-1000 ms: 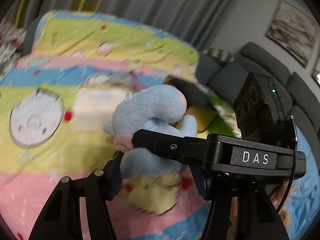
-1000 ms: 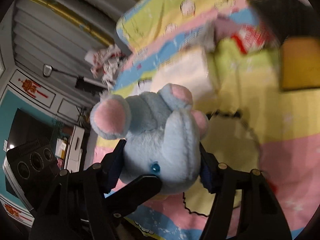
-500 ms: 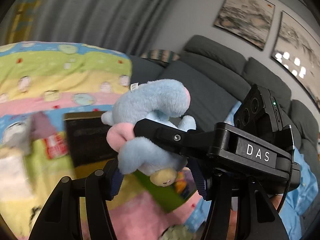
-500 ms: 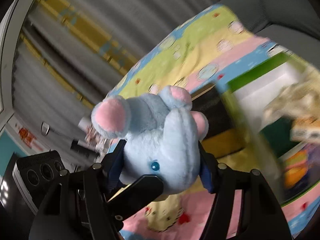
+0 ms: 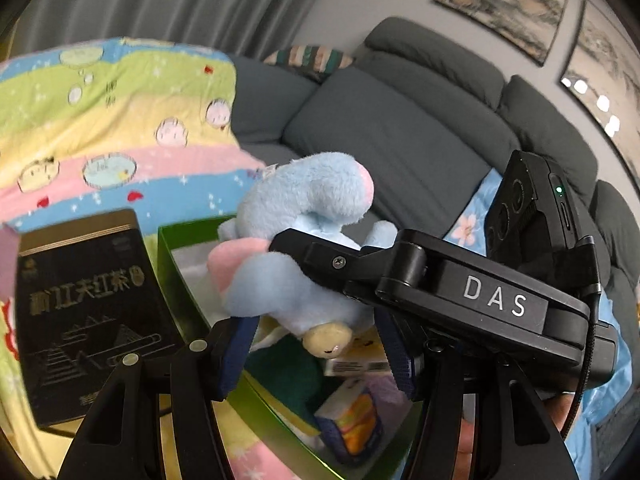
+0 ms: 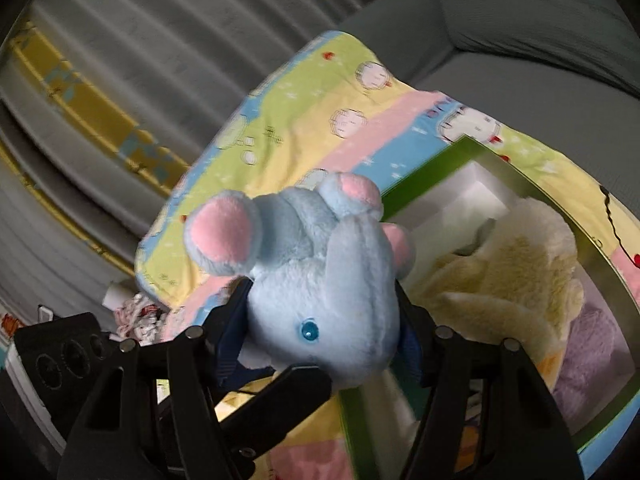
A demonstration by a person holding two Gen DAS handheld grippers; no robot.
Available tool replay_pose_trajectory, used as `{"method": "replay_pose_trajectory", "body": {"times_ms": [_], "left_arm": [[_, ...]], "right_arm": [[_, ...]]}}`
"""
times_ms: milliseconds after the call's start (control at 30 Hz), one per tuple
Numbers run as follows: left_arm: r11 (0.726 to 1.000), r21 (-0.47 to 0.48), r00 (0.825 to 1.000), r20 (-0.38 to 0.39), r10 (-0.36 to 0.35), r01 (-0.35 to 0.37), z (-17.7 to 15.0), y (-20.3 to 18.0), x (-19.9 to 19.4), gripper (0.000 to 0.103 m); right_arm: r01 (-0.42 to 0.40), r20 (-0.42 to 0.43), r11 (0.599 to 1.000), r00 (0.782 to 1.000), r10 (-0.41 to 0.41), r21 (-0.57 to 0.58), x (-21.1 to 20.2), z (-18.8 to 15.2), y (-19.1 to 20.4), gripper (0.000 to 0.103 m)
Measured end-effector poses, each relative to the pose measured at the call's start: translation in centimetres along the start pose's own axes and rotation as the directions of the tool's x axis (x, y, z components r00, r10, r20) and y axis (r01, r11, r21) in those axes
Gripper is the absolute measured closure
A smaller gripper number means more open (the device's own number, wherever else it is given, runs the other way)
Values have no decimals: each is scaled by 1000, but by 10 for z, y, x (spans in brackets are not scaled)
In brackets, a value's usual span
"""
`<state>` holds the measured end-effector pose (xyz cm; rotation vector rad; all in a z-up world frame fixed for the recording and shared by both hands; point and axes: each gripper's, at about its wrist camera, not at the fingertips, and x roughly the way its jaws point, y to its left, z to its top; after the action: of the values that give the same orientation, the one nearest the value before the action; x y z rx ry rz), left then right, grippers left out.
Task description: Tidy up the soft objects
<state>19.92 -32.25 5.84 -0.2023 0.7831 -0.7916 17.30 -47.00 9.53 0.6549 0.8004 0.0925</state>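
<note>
A light blue plush elephant (image 5: 296,240) with pink ears is held in the air by both grippers at once. My left gripper (image 5: 316,348) is shut on its lower body. My right gripper (image 6: 324,332) is shut on its head (image 6: 328,288), and its black body crosses the left wrist view (image 5: 460,292). The toy hangs above the near edge of a green box (image 6: 420,184), which holds a cream plush (image 6: 516,264) and a lilac soft item (image 6: 592,352). The box also shows in the left wrist view (image 5: 180,264).
A black tea box (image 5: 84,312) lies left of the green box on the striped cartoon blanket (image 5: 100,120). Small colourful packets (image 5: 352,424) lie in the green box. A grey sofa (image 5: 400,132) and grey curtains (image 6: 140,60) are behind.
Both grippers have carried the elephant to the right, from over the blanket to above the green box. The grip on it has not changed.
</note>
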Motion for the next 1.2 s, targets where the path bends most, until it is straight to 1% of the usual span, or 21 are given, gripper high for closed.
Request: {"method": "replay_pose_trajectory", "body": {"times_ms": [100,233,333,433,467,500,567,633,700,767,800,867,933,1033,1067,1100,1167,1200], "left_arm": [[1000,-11,999,-32,9,-9,-3,3,14,43],[999,-27,998,-59,18,-20,-7,4,24,43],[999,-16,997,-61,36,-37,-7,2,26,42],[999,-26,995,-96,33,-35,-7,1,26,42],[999,-29,994,-99,34,-37,-6,1,25,41],[999,-27,995,-95,38,-41,-5,0,22,37],[999,-21,996,-78,32,-33,-6,-5,13,33],[1000,-19,998,-61,14,-16,-7,-10,1,28],[1000,-16,999,-50,8,-8,-8,-13,-9,26],[1000,-12,999,-42,17,-18,-12,-15,-22,22],[1000,-11,999,-43,25,-25,-15,-16,-29,21],[999,-17,998,-41,39,-39,-22,-14,-45,21],[997,-41,998,-27,62,-63,-31,-7,-65,21],[989,-94,993,-7,114,-114,-50,9,-98,19],[984,-116,991,0,135,-135,-57,15,-108,16],[977,-143,986,9,164,-161,-66,22,-120,11],[959,-179,974,18,225,-219,-85,37,-144,10],[943,-206,962,20,272,-263,-97,47,-160,10]], "right_arm": [[33,-22,998,999,-32,48,8,0,-15,39],[89,-38,994,996,-86,67,12,1,-26,39],[112,-37,992,993,-110,65,11,2,-28,37],[131,-32,991,991,-130,41,6,1,-27,37],[135,-27,990,991,-134,38,4,0,-27,36],[133,-18,990,991,-132,40,0,0,-27,36],[121,5,992,993,-122,45,-9,-2,-26,30],[120,36,992,992,-121,37,-21,-5,-23,26],[147,73,989,986,-147,14,-34,-7,-17,22],[170,106,985,980,-170,5,-45,-11,-13,16],[178,127,984,976,-176,1,-52,-14,-12,14],[190,155,982,970,-188,0,-62,-19,-10,8],[215,176,977,961,-212,0,-69,-26,-9,5],[286,183,958,943,-277,-22,-74,-38,-5,3],[308,182,950,938,-296,-42,-75,-41,-2,3],[324,183,944,933,-309,-60,-75,-45,1,3],[342,190,935,928,-321,-94,-78,-50,6,3],[338,191,936,929,-316,-97,-80,-53,7,2]]}}
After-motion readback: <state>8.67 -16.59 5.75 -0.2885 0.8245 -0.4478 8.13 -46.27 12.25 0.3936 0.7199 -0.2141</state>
